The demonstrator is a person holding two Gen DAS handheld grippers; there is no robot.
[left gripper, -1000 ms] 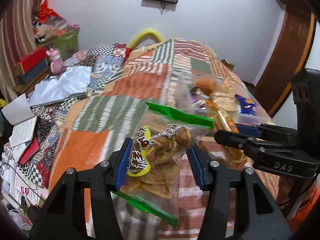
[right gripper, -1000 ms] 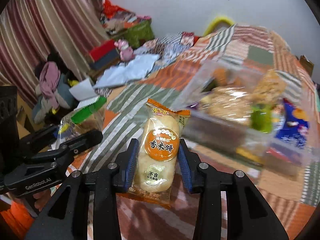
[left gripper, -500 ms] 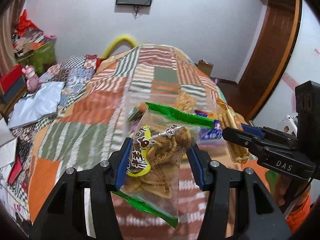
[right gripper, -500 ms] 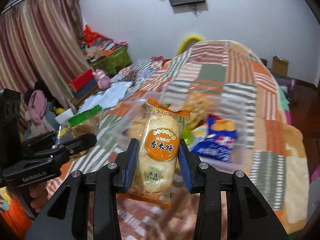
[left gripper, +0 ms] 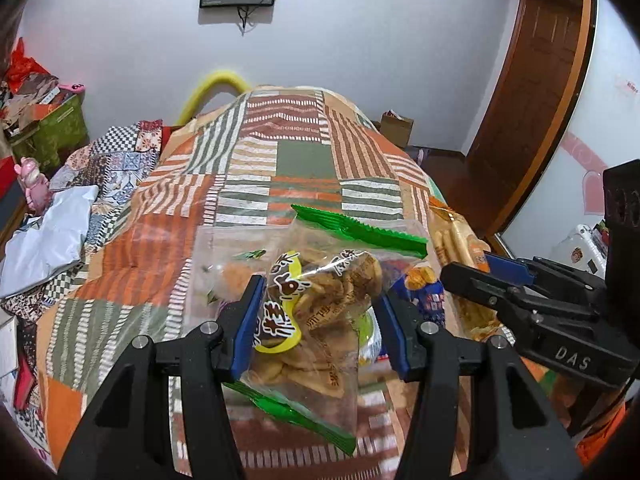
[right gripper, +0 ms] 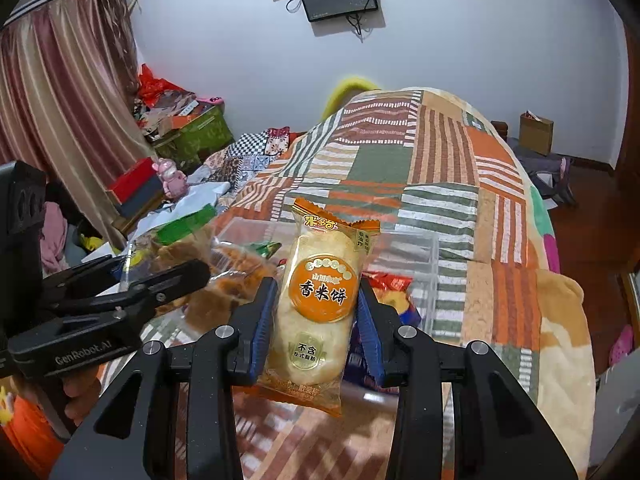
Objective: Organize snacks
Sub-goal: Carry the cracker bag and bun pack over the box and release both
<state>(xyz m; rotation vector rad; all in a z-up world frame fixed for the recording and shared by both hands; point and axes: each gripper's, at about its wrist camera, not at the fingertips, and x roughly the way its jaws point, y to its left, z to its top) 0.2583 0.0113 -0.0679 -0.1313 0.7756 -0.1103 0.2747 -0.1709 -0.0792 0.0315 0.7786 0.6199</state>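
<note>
Moved: both grippers now aimed further up the patchwork quilt.
Left gripper: clenched on green-edged chip bag.
Right gripper: grasping orange rice-cake packet.
Clear bin: just beyond both fingertips, snacks inside.

- Bed: covered with a patchwork quilt in orange, green, brown and cream striped panels.
- Clear plastic bin: rests on the quilt near the front; holds several snack packets, contents partly hidden.
- Checked patchwork cloth: lies along the bed's left side.
- White plastic bag: crumpled, at the left edge beside the checked cloth.
</note>
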